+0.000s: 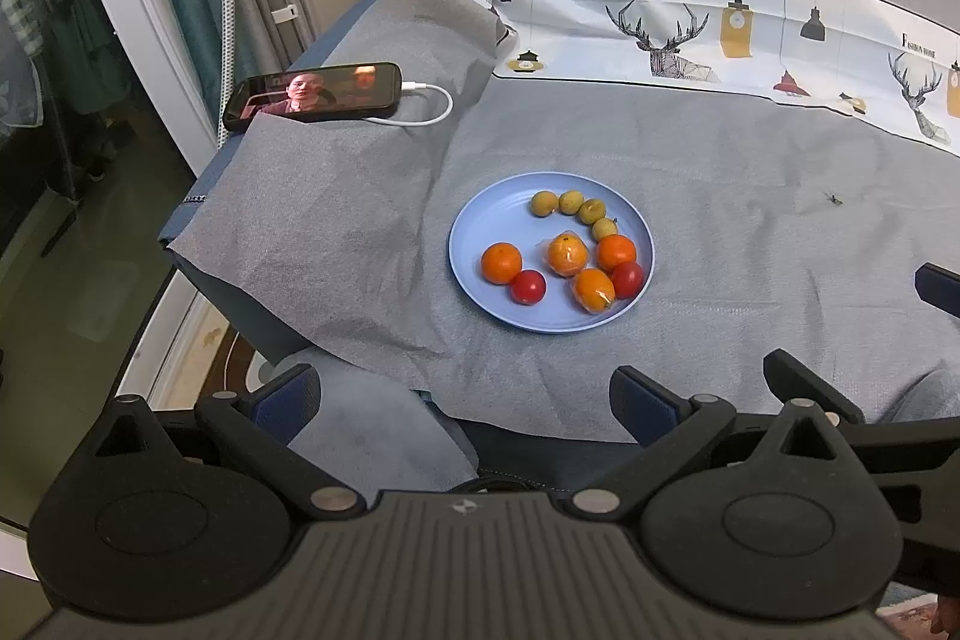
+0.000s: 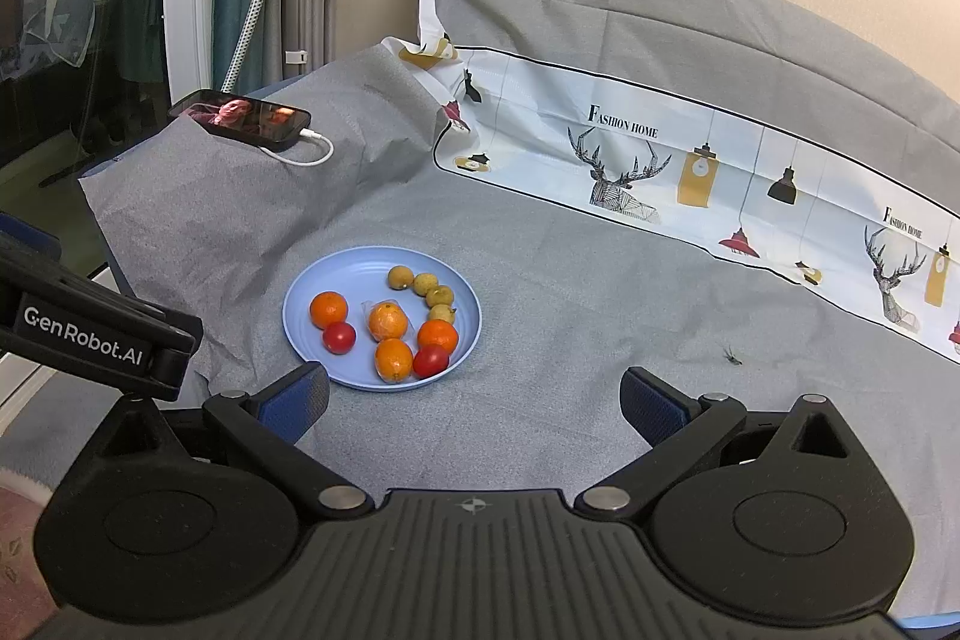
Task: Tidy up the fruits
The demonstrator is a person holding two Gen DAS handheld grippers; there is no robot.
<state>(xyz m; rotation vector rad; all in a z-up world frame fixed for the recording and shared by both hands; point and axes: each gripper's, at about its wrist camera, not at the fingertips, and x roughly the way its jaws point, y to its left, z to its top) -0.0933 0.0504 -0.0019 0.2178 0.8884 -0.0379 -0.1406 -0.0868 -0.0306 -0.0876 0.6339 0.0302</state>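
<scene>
A light blue plate (image 1: 480,214) (image 2: 336,274) lies on the grey cloth. On it sit several oranges (image 1: 501,263) (image 2: 328,309), two of them in clear wrap (image 1: 567,254) (image 2: 388,322). Two red tomatoes (image 1: 528,287) (image 2: 339,337) lie beside them, and several small yellow-green fruits (image 1: 570,202) (image 2: 400,276) curve along the far side. My left gripper (image 1: 465,394) hangs open, short of the plate, holding nothing. My right gripper (image 2: 474,397) is open too, just near and right of the plate, with nothing between its fingers.
A phone (image 1: 313,92) (image 2: 240,114) with a lit screen and a white cable rests on a raised fold at the far left. A printed deer-pattern cloth (image 1: 690,16) (image 2: 660,160) runs along the back. The bed edge drops off at the left. A small dark speck (image 2: 732,355) lies right of the plate.
</scene>
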